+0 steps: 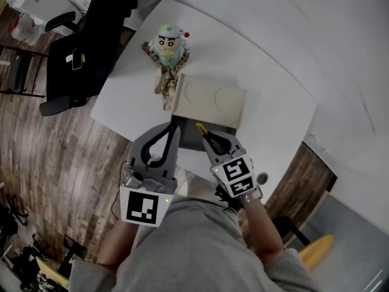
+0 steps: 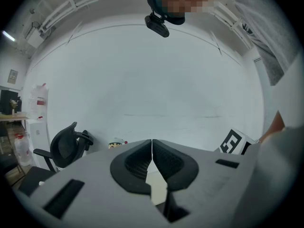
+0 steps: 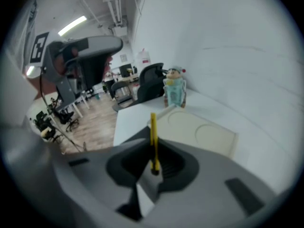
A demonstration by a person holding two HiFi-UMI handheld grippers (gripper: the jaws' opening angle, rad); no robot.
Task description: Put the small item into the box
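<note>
right gripper view: right gripper (image 3: 154, 159) clamps a thin yellow item (image 3: 153, 132); left gripper (image 2: 152, 150) sits closed.

An office, with swivel chair (image 1: 64, 78) and white table (image 1: 130, 96).

left gripper (image 1: 172, 128): grey moulded shell, black ribbed pads, small green light
left cube (image 1: 146, 207): white, black square marker
right gripper (image 1: 205, 136): same grey, black pads
right cube (image 1: 238, 176): black-and-white markers
top (image 1: 194, 248): plain grey fabric

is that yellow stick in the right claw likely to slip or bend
Probably stiff: the yellow stick stands straight above the right claw. Thin and pinched near one end, it may pivot or slip. It looks light.
</note>
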